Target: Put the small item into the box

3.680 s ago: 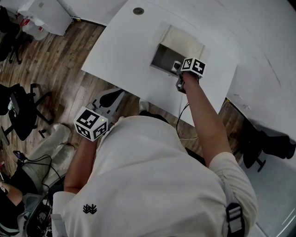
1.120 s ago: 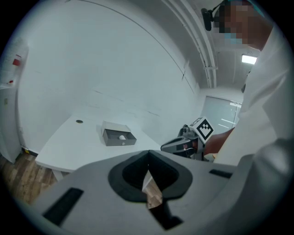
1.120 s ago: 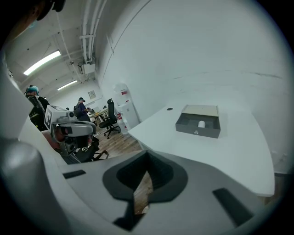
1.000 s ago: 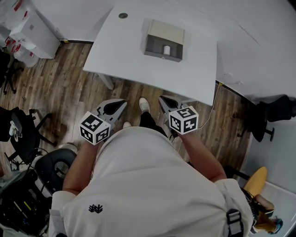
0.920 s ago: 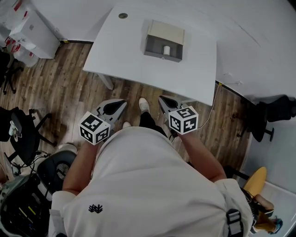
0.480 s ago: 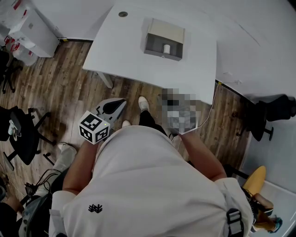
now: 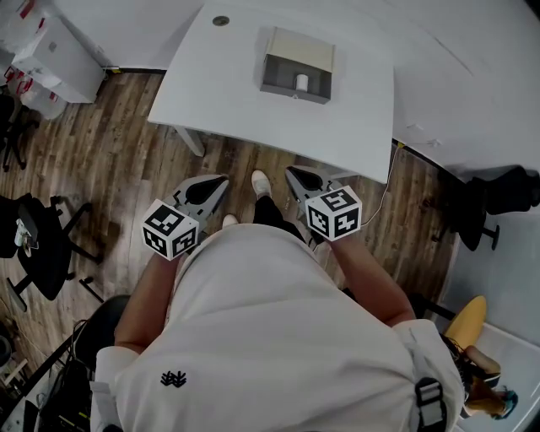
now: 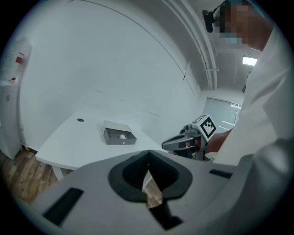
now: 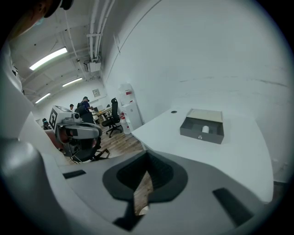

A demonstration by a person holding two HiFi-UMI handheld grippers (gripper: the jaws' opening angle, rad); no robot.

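- The wooden floor point(image 7: 110, 160) fills the left and middle of the head view. You stand on it, well back from the worktop, with both tools drawn in at your waist.
- The white worktop point(image 7: 245, 101) spans the upper middle of the head view. It carries only the box and has a small round grommet point(image 7: 221, 20) near its top edge.
- The box point(image 7: 299, 49) sits at upper centre of the head view, toward the far side of the worktop, with its grey tray open on the side facing you.
- Your left tool point(image 7: 224, 179) is just left of centre in the head view and your right tool point(image 7: 291, 173) is just right of centre. Both aim toward the worktop but are well apart from it.
- In each tool's own view the jaws meet tip to tip with nothing between them, so both tools are closed and empty.
- The small item point(image 7: 301, 82) is a short white cylinder. It is inside the grey tray, toward the tray's right side as the head view shows it, and neither tool touches it.
- Judged from this, the placing step looks done: the item is in the box and your tools are clear of it.
- The next move calls for little. If the tray is meant to be pushed shut, reach forward with a closed tool and press squarely on its front wall so the box does not skid. Whether it slides at all cannot be told from here.
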